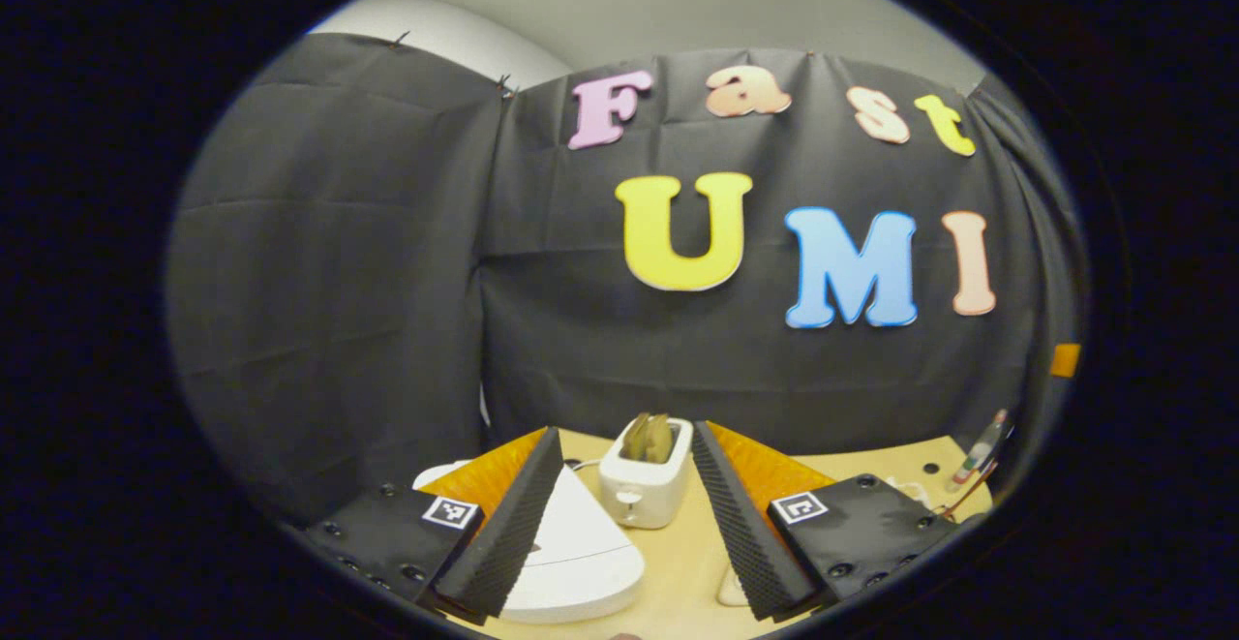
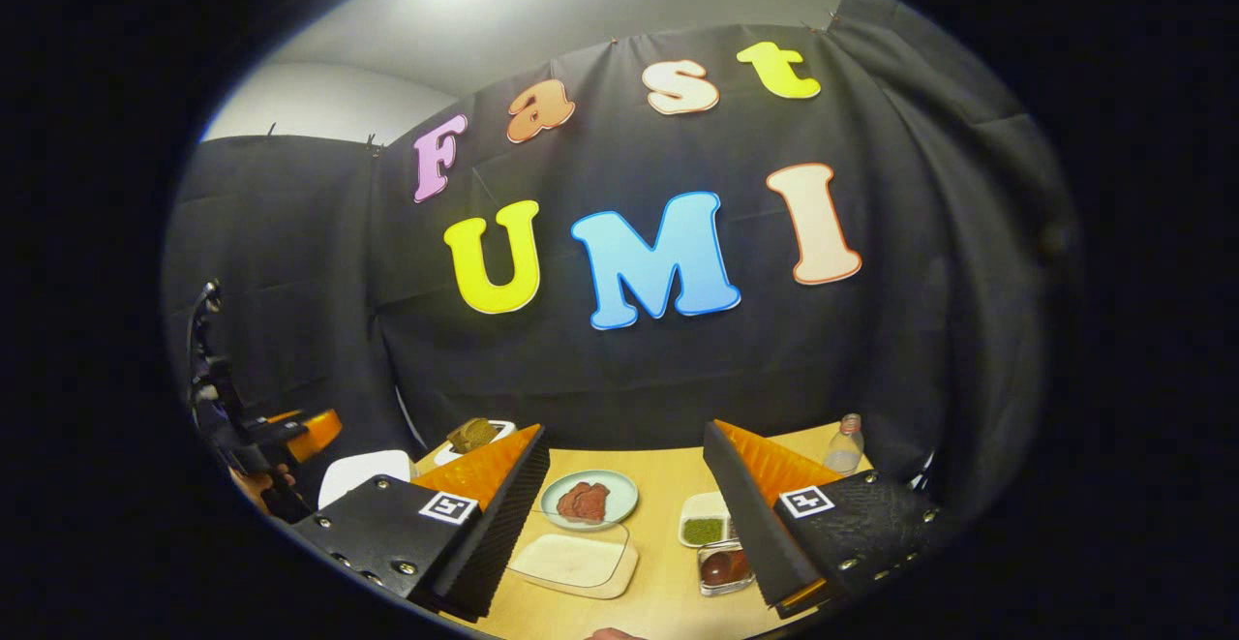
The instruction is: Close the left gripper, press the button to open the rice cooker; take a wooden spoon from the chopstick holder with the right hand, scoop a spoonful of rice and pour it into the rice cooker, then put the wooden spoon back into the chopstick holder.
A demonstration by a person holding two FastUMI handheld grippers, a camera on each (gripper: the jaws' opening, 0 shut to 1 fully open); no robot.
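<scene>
In the left gripper view my left gripper [image 1: 627, 437] is open, with nothing between its fingers. A white rice cooker [image 1: 571, 548] with its lid down sits low on the table, partly behind the left finger. In the right gripper view my right gripper [image 2: 624, 432] is also open and holds nothing. Below it lies a clear tray of white rice [image 2: 573, 561]. The rice cooker [image 2: 363, 473] shows at the left of that view. Beside it is the left gripper [image 2: 256, 437], held by a hand.
A white toaster [image 1: 647, 471] with bread stands behind the cooker. A plate of meat [image 2: 589, 500], a small dish of green grains [image 2: 704, 527], a box with something reddish [image 2: 724, 567] and a clear bottle [image 2: 845, 444] stand on the wooden table [image 2: 668, 471]. Thin upright items [image 1: 982, 451] stand at its right edge.
</scene>
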